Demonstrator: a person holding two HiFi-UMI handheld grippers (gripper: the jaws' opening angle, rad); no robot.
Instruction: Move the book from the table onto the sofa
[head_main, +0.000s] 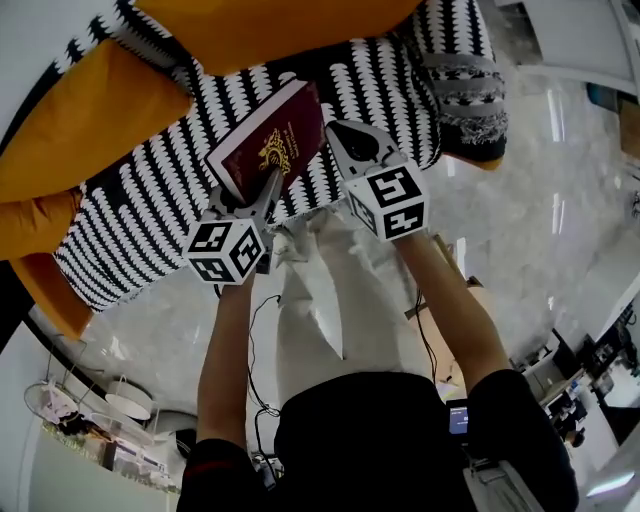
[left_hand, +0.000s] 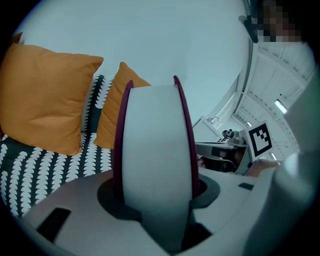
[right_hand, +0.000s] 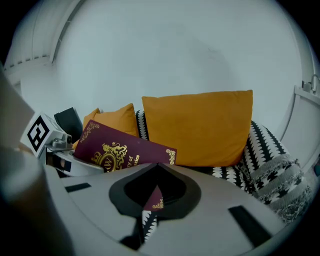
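I had the book (head_main: 270, 140) in the air over the sofa (head_main: 150, 210), its maroon cover with the gold crest turned up toward me; whether its far edge already touched the patterned seat I could not tell. My left gripper (head_main: 268, 182) was clamped on the near edge; its own view showed the pale page block (left_hand: 155, 150) filling the gap, with 1 maroon cover against each jaw. My right gripper (head_main: 338, 132) had its jaws pressed together; a gold-trimmed cover corner (right_hand: 154, 197) showed between the tips, so I judged it was pinching that corner rather than riding empty.

The relation that mattered was this: the book stuck out away from the 2 tongs toward the orange cushions (head_main: 90, 110); its long axis ran slantwise in the head view, low left to high right; the seat lay right beneath it. I judged the carry nearly done; the next move called for laying the book flat on the seat, short of the cushions, then letting go with both tongs.
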